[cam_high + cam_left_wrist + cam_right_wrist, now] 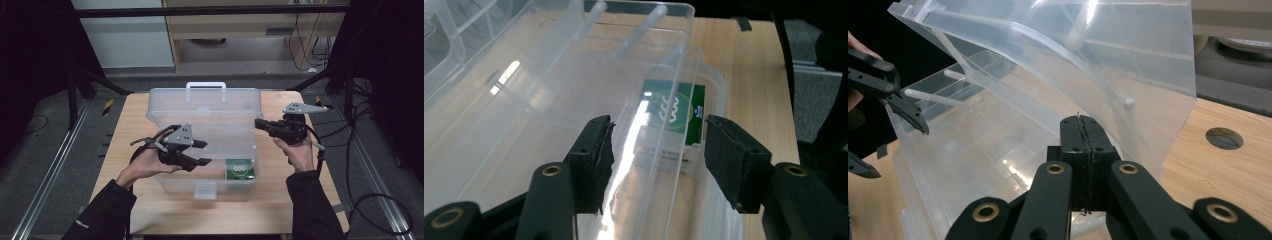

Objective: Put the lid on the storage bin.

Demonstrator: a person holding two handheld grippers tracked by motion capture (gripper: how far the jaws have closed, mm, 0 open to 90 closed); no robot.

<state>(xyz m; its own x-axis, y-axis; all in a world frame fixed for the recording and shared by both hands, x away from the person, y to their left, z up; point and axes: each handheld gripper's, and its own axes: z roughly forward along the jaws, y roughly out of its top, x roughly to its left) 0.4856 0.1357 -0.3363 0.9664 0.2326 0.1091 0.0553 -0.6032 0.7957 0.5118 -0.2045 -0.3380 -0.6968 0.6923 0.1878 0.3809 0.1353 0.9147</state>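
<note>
My left hand-held gripper (201,152) hangs over the open clear plastic storage box (172,182), jaws spread, nothing between the pads. The green card packet (240,169) lies flat in the box's near right corner, just past my left jaws. My right hand-held gripper (260,123) is clenched tight at the right edge of the raised lid (205,102); I can't tell whether a sliver of lid rim is pinched or it's only pressed against it.

Judgement: the packet has been dropped off, so the left should lift straight up and clear the thin divider wall before swinging out. The right should keep the lid steady till the left is out, or the lid may drop onto it.

The left gripper view shows the packet (674,112) behind the clear divider, printed face up. The right gripper view shows the lid (1088,45) bowed above the shut jaws, and a round hole (1224,138) in the wooden surface (1243,185). The high view shows the lid's handle (205,86) and the box's front latch (205,190).
</note>
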